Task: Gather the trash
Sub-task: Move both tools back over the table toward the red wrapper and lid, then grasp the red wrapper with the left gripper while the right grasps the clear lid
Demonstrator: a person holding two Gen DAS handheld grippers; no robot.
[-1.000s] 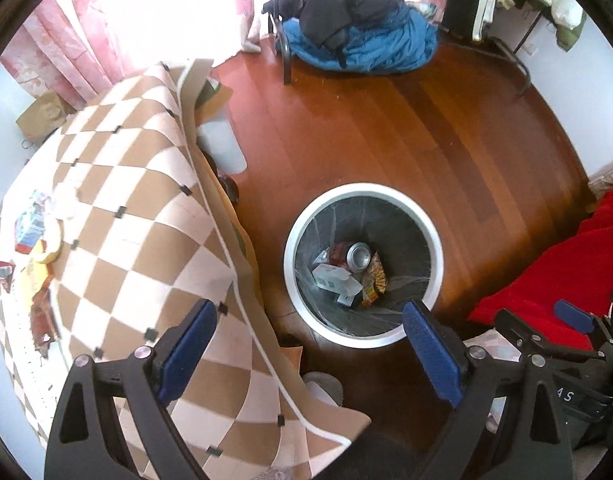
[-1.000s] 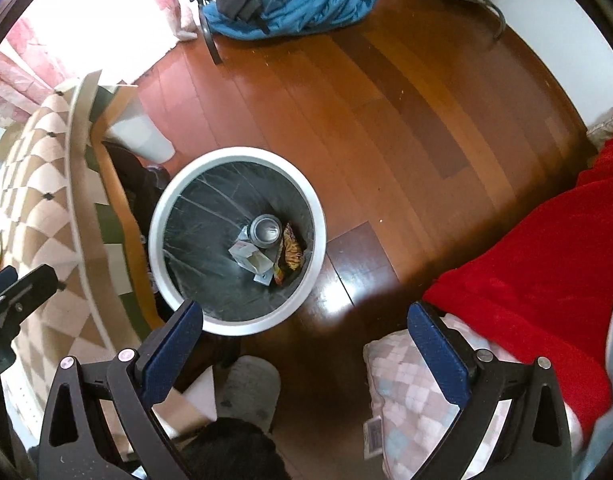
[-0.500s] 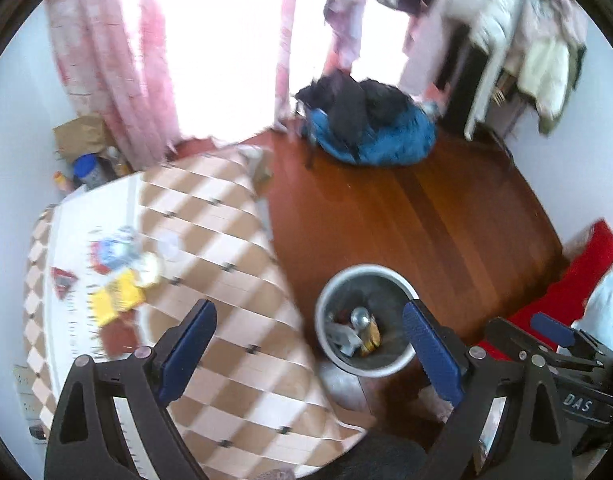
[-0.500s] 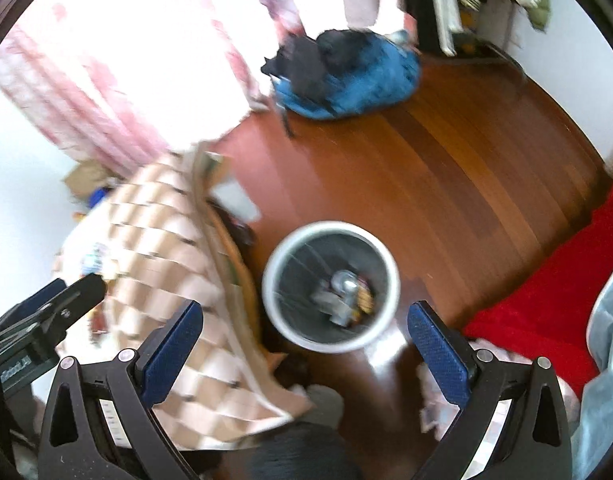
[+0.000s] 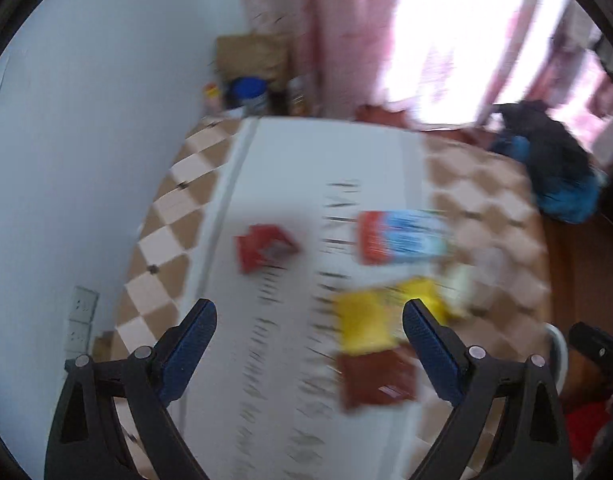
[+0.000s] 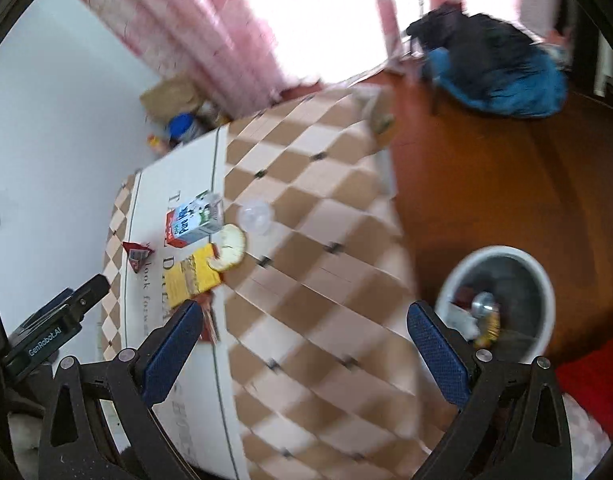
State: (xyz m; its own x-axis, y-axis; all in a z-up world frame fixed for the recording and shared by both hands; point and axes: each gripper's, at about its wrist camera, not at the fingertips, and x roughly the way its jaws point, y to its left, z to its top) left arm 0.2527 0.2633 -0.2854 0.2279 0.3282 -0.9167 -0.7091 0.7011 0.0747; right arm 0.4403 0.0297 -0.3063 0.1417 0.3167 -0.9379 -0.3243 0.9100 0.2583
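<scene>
I held both the left gripper (image 5: 308, 320) and right gripper (image 6: 302, 324) released, empty, above the table (image 6: 306, 208); milk carton (image 6: 194, 220) lay there.

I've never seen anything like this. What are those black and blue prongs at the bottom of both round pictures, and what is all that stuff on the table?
The prongs are two-finger grabbers, one in each of a person's hands; no robot arm is involved. Each round picture comes from a wide-angle camera on one grabber, looking along its fingers. The left gripper and right gripper are both open and hold nothing. On the checkered table lies rubbish: a milk carton, a yellow packet, a small red wrapper, a clear plastic lid and a brown wrapper. On the floor stands the waste bin, already holding some trash. The left picture is blurred.
</scene>
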